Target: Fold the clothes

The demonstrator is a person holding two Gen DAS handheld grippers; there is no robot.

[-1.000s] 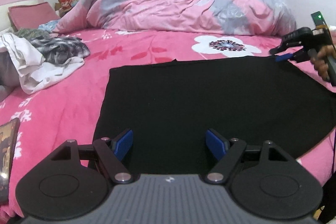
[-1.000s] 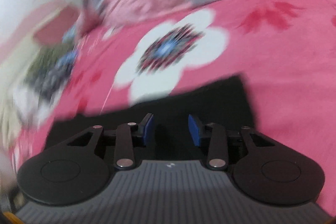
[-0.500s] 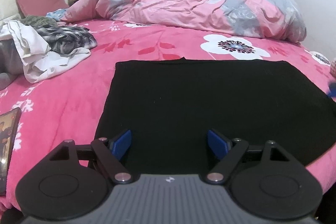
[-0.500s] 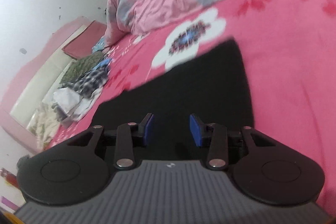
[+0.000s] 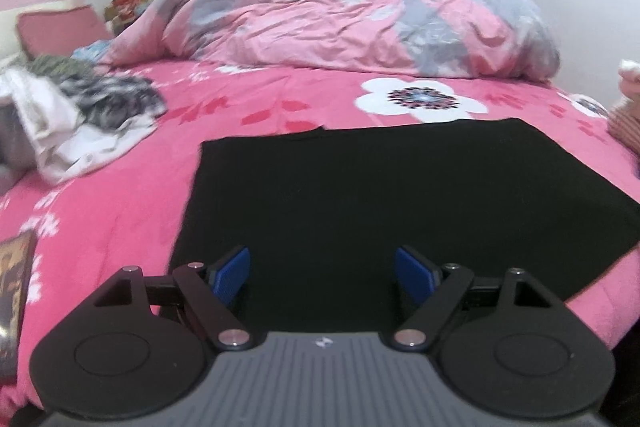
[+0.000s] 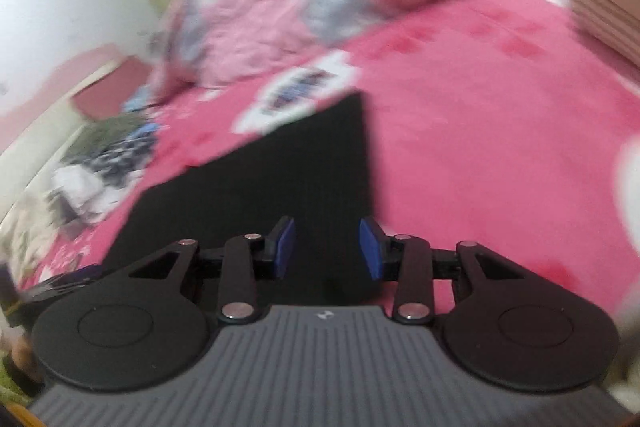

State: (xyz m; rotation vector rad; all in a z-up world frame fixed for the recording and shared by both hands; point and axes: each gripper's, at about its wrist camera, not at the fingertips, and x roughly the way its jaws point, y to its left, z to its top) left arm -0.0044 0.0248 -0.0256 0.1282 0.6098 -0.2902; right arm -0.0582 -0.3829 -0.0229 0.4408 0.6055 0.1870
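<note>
A black garment (image 5: 400, 195) lies flat as a rectangle on the pink flowered bed sheet (image 5: 120, 195). My left gripper (image 5: 322, 273) hovers over its near edge, jaws wide open, nothing between the blue pads. In the blurred right wrist view the same black garment (image 6: 280, 179) runs away from me. My right gripper (image 6: 327, 248) hangs over its near right corner, jaws partly open with only cloth below them.
A pink and grey duvet (image 5: 340, 19) is heaped along the far side of the bed. A pile of unfolded clothes (image 5: 72, 115) lies at the left, near a pink pillow (image 5: 60, 31). A framed picture (image 5: 14, 291) lies at the near left edge.
The right gripper has pulled back from the garment's far right corner to its near right corner and left the left wrist view. The left gripper stayed nearly still, its view turning slightly.
</note>
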